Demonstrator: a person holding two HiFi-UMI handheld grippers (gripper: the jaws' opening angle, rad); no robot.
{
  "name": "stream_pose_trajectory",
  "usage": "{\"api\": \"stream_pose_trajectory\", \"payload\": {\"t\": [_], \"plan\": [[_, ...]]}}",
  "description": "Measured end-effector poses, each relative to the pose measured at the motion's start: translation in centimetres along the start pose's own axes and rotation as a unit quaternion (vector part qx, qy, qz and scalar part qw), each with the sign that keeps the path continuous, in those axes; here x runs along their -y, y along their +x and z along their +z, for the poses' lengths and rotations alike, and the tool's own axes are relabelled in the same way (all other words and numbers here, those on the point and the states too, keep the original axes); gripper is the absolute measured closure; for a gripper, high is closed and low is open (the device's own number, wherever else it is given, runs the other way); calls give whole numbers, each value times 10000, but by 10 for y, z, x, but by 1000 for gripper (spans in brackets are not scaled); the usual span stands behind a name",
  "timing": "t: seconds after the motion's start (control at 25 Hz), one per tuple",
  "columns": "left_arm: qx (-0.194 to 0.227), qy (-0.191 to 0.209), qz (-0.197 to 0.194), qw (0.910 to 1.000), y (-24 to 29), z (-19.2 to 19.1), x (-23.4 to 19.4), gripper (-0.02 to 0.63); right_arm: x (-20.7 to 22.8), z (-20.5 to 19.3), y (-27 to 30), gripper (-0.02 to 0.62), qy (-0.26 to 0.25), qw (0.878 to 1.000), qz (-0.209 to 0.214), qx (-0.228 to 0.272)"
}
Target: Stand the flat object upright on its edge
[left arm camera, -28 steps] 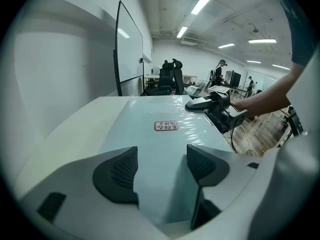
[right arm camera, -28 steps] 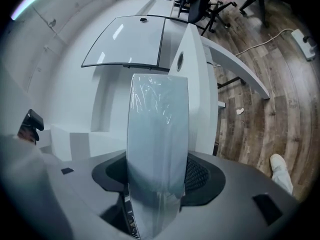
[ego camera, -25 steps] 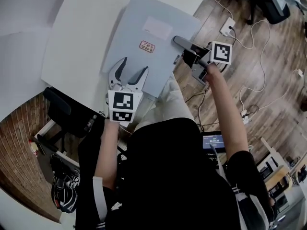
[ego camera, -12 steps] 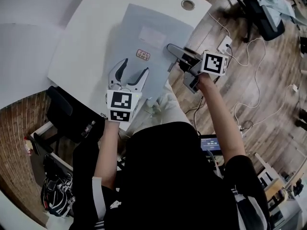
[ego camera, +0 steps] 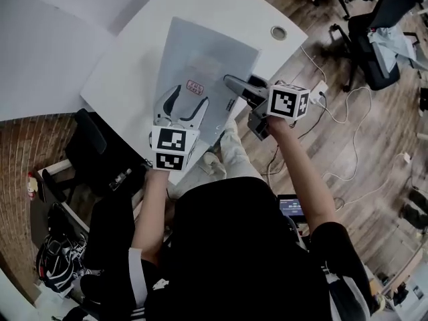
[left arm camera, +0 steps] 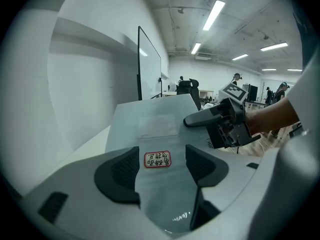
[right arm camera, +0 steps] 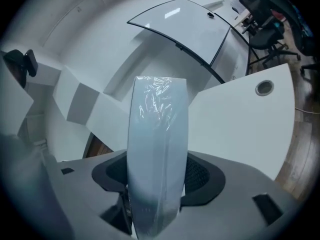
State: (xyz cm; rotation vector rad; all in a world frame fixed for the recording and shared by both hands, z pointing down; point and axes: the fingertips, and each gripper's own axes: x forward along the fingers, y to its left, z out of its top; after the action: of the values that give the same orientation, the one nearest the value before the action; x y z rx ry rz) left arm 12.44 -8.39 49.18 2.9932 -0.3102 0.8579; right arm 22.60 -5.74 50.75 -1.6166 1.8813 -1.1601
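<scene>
A flat grey-blue board point(ego camera: 200, 65) wrapped in clear film, with a small red-bordered sticker point(ego camera: 194, 87), lies over the white table point(ego camera: 127, 79) and sticks out past its near edge. My right gripper point(ego camera: 232, 83) is shut on the board's right edge. In the right gripper view the board point(right arm camera: 157, 134) runs edge-on between the dark pads point(right arm camera: 200, 176). My left gripper point(ego camera: 186, 97) hovers open over the board's near end. In the left gripper view the sticker point(left arm camera: 158, 159) shows between the spread fingers point(left arm camera: 120, 171), and the right gripper point(left arm camera: 220, 121) holds the board's point(left arm camera: 155, 124) side.
A round cable hole point(ego camera: 278, 33) sits near the table's far right corner. Right of the table are wooden floor, cables with a power strip point(ego camera: 319, 89) and an office chair point(ego camera: 381, 39). A black chair point(ego camera: 93, 152) stands at the near left. A white partition point(ego camera: 47, 45) borders the table's left.
The head view has swung, so the table sits higher and more slanted. The right gripper, still on the board's edge, has come closer to the left one, and the board looks narrower.
</scene>
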Motion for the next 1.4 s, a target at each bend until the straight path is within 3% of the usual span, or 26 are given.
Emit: {"api": "stream_pose_trajectory", "payload": {"t": [0.4, 0.8, 1.12, 1.4], "plan": [[145, -331, 834, 9959, -41, 0, -46, 355, -49, -1, 49, 308, -885, 9951, 180, -393], [176, -727, 1668, 9832, -83, -11, -89, 408, -92, -8, 95, 308, -1777, 9806, 345, -746], [434, -1366, 2162, 9658, -127, -26, -123, 443, -131, -21, 130, 308, -2570, 9613, 402, -907], [519, -1823, 2553, 9481, -166, -46, -146, 473, -154, -33, 163, 308, -2824, 9538, 285, -986]]}}
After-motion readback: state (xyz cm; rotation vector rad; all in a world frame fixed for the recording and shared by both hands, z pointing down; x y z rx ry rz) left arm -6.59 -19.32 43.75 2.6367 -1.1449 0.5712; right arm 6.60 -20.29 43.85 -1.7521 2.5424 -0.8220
